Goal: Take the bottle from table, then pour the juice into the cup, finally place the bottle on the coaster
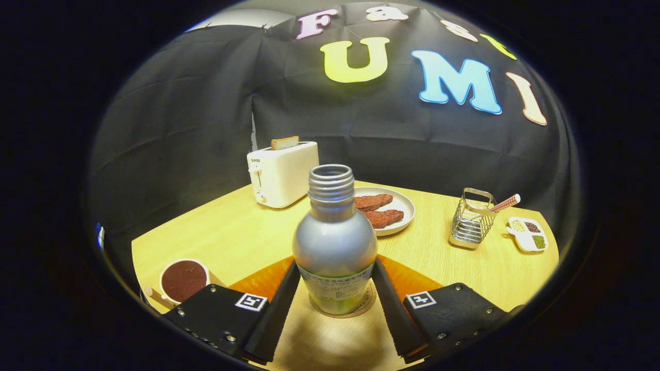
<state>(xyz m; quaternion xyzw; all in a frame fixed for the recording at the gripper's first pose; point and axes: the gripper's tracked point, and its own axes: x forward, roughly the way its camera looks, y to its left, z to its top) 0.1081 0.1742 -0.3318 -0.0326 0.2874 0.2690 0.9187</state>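
Hand-held gripper flanks the bottle standing on its coaster; contact unclear. Cup full: open gently, back straight off.

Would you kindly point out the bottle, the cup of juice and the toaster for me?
bottle [334, 242]: gripper view, on its silver body, between the fingers.
cup [183, 280]: gripper view, on the dark juice inside it, left of the fingers.
toaster [286, 175]: gripper view, on its front wall, beyond the bottle.
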